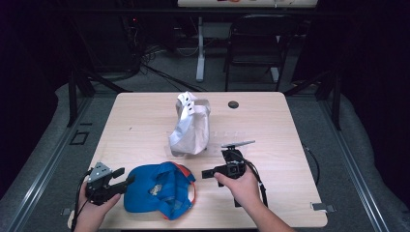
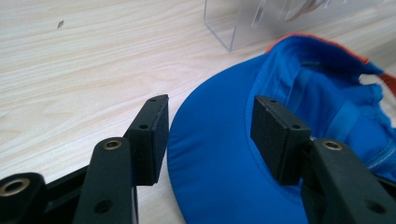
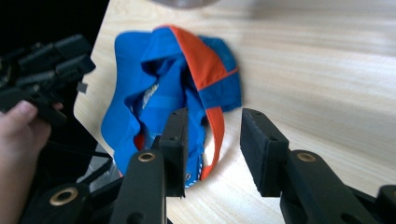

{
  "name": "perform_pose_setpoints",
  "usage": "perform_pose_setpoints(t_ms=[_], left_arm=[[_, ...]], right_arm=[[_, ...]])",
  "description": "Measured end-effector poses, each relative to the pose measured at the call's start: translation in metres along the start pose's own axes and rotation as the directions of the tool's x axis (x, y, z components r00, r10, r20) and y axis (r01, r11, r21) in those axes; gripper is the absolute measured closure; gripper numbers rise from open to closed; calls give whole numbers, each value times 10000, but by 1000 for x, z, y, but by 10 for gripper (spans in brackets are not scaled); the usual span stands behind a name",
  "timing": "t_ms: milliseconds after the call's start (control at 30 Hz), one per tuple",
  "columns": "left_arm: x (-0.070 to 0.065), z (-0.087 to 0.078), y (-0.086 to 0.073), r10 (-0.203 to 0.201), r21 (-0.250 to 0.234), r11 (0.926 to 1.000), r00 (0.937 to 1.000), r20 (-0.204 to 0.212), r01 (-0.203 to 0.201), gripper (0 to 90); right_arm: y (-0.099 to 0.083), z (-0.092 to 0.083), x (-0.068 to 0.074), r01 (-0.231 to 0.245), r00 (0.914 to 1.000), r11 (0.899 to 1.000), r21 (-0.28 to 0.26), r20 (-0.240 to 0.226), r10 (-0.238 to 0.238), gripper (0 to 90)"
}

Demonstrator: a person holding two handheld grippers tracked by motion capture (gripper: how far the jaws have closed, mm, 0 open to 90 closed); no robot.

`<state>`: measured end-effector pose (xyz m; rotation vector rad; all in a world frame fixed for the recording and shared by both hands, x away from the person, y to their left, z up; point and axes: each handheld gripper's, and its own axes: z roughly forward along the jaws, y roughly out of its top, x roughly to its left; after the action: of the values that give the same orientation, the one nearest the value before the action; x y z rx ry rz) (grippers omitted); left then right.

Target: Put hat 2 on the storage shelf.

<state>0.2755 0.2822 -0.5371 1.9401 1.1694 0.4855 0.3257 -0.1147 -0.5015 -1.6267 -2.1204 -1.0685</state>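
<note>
On the near edge of the wooden table (image 1: 270, 125) lies a blue cap (image 1: 157, 189) with orange trim, turned inside up (a white cap (image 1: 192, 126) stands on a clear stand beyond it). Left of the blue cap, the left gripper (image 2: 208, 128) has jaws apart, straddling the brim without pressing. Right of it, the right gripper (image 3: 212, 140) hovers, jaws apart and empty.

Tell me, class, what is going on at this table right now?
A person holds a gripper in each hand over a blue cap that lies upside down on the wooden table. The left gripper has its open jaws either side of the cap's brim, not pressing it. The right gripper hangs open over the cap's orange-edged back. A white cap sits on a clear stand farther back, untouched.
</note>
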Motion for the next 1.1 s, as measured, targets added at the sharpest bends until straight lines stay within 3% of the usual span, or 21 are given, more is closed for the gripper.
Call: perform_pose_setpoints(t_ms=[67, 200, 300, 467, 567, 600, 633, 733, 767, 867, 1033, 1067, 1100], left_arm=[[0, -1, 1, 61, 173, 9998, 10000, 56, -61, 473], [-2, -3, 0, 400, 481, 9980, 9992, -16, -399, 470], [-4, -4, -8, 741, 324, 9967, 9972, -53, -739, 471], [-5, -2, -17, 718, 393, 9966, 9970, 303, -730, 478], [-5, -1, -19, 715, 344, 9968, 9971, 266, -724, 486], [-4, -1, -20, 632, 268, 9976, 9977, 226, -638, 488], [-4, -1, -20, 632, 268, 9976, 9977, 226, -638, 488], [-2, -1, -23, 592, 351, 9976, 9981, 190, -598, 490], [-2, -1, -23, 511, 340, 9981, 9986, 167, -516, 490], [-2, 0, -23, 535, 302, 9981, 9983, 231, -542, 495], [-6, 3, -23, 702, 387, 9967, 9971, 282, -713, 497], [-6, 4, -23, 718, 405, 9965, 9970, 283, -729, 496], [-6, 4, -23, 687, 399, 9968, 9973, 269, -698, 496]], right_arm=[[-5, 5, -2, 112, 9999, 9999, 20, -45, -112, 625], [-15, 18, -10, -83, 9987, 9995, 288, -500, 97, 620], [-21, 30, -17, -244, 9967, 9993, 275, -770, 265, 616], [-26, 42, -25, -172, 9969, 9988, 459, -764, 207, 612], [-28, 50, -26, -292, 9944, 9987, 428, -1000, 334, 608], [-31, 59, -24, -538, 9905, 9966, -617, -1302, 454, 605], [-31, 59, -24, -538, 9905, 9966, -617, -1302, 454, 605], [-30, 62, -24, -370, 9886, 9992, 142, -1457, 387, 602], [-29, 61, -24, -236, 9911, 9982, 543, -1293, 305, 600], [-28, 65, -25, -253, 9928, 9970, 732, -1153, 336, 599], [-28, 73, -24, -381, 9886, 9950, 925, -1415, 510, 597], [-28, 73, -24, -282, 9927, 9936, 1091, -1132, 406, 597], [-28, 75, -25, -378, 9887, 9937, 1055, -1406, 526, 598]])
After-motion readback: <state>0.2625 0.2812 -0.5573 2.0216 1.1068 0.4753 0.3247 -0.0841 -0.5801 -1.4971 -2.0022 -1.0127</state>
